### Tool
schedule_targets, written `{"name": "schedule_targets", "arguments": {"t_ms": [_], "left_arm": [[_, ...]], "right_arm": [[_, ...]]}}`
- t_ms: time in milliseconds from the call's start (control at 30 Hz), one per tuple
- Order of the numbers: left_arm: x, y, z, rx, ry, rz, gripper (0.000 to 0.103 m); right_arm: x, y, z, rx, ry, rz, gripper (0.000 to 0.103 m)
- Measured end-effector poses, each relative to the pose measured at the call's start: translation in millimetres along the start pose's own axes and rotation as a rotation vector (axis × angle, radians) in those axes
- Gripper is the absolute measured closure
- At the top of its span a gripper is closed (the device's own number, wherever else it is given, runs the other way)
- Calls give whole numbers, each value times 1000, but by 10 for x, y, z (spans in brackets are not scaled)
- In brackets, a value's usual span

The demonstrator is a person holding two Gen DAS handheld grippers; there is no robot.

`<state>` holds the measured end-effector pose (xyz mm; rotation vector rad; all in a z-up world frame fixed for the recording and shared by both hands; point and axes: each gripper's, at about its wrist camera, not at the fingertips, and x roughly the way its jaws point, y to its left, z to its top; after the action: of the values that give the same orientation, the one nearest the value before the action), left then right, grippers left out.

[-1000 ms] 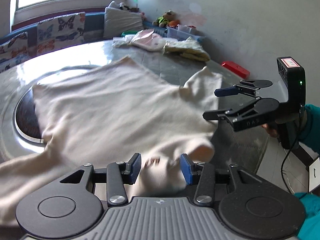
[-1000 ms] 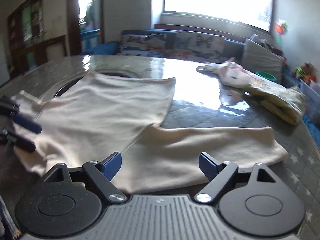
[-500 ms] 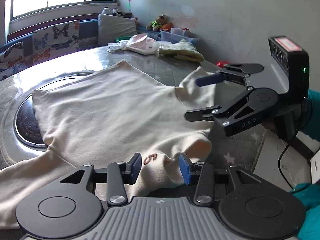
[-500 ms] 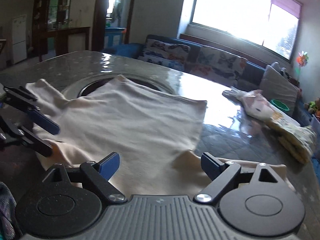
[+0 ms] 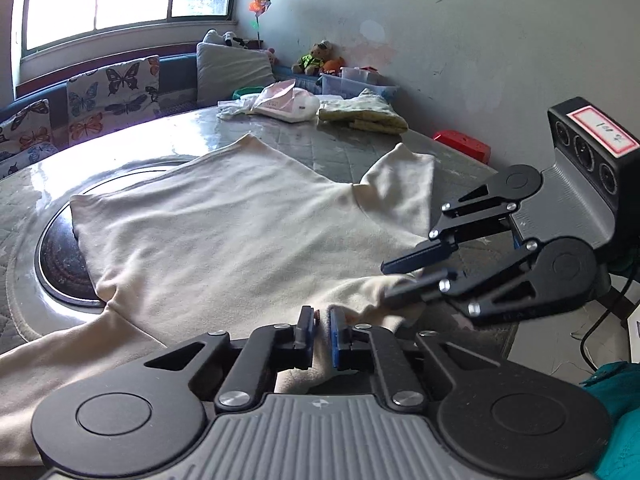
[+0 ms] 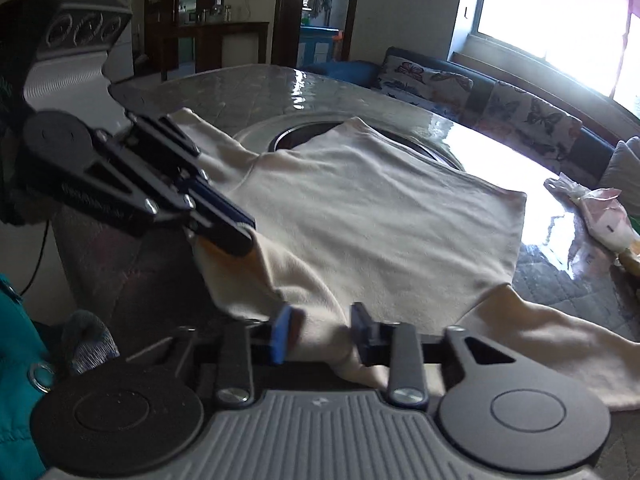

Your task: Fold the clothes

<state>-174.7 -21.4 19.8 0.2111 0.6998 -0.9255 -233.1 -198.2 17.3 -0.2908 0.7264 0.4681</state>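
The cream shirt [image 5: 224, 232] is lying spread across the round bench [image 5: 168, 136], its near edge bunching up. The left gripper [image 5: 322, 334] is pinching that edge between its fingers, while the right gripper [image 6: 320, 334] is closing around cloth beside it, fingers part-spread.

The shirt [image 5: 224, 240] is plain cream. The left gripper [image 5: 322, 332] is black with blue pads on a ribbed grey body; the right gripper [image 6: 320, 338] is the same black, blue and grey. The worktop [image 5: 352, 148] is grey with a quilted diamond pattern and small stars, around a dark round inset [image 5: 60, 264]. The cushions [image 5: 112, 88] are pale with coloured butterflies. A folded cloth [image 5: 364, 114] is yellow-green. The sleeve [image 5: 616, 384] is teal. A box [image 5: 462, 144] is red.
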Motion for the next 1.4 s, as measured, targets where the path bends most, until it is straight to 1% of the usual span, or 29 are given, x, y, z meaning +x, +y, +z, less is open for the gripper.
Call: {"name": "schedule_targets", "arguments": {"t_ms": [33,133,200,300,400,467,500,567,633,733,900,933,967,1000,1033,1067,1133,1167,1200,1267,1300,1333,1367,1400], "left_arm": [[-19,4,-8,3,-4,-5,94],[-48,-2,-50,22,-6,-24,94],[-16,-19,-83,36,14,-39,94],[23,-55,-120,68,44,-53,94],[-31,-30,-97,84,44,-56,93],[-103,3,-39,85,27,-59,92],[-136,19,-1,85,14,-56,92],[-174,54,79,81,-12,-42,92],[-156,84,172,66,-30,-25,92],[-52,70,150,57,-17,-28,92],[122,47,113,42,5,-35,92],[157,43,106,39,10,-36,92],[192,38,99,36,14,-37,92],[227,34,91,33,19,-38,92],[262,29,84,30,23,-40,91],[296,24,77,27,28,-41,91],[365,15,64,22,36,-43,88],[370,-1,96,23,31,-44,87],[376,-17,127,24,26,-45,86],[387,-48,191,27,17,-47,86],[393,-64,223,28,12,-48,83],[399,-80,255,29,7,-49,78],[404,-96,286,31,2,-50,76],[410,-112,318,32,-3,-51,72]], "right_arm": [[-30,-28,-6,18,-7,5,93],[-119,-96,-18,52,-25,2,97],[-144,-124,-51,63,-11,15,97],[-128,-95,-95,37,19,37,97],[-201,-90,-79,17,13,56,89],[-282,-149,-30,39,-20,63,79],[-299,-176,-2,53,-36,60,78],[-327,-229,55,84,-70,51,77],[-270,-250,80,110,-79,41,77],[-101,-202,42,105,-52,38,78],[-8,-30,-83,18,-17,22,76],[-28,-21,-97,16,-19,22,72],[-51,-15,-110,17,-22,22,66],[-82,-32,-112,31,-29,23,63],[-128,-73,-117,57,-41,21,58],[-175,-117,-123,85,-53,18,49],[-260,-215,-138,143,-77,10,42],[-296,-270,-148,175,-88,5,42],[-347,-400,-175,242,-100,-13,39],[-399,-581,-231,320,-110,-82,33],[-415,-666,-257,349,-112,-121,32],[-431,-751,-288,376,-115,-156,30],[-445,-844,-318,405,-120,-194,25],[-457,-942,-347,435,-123,-234,24]]}}
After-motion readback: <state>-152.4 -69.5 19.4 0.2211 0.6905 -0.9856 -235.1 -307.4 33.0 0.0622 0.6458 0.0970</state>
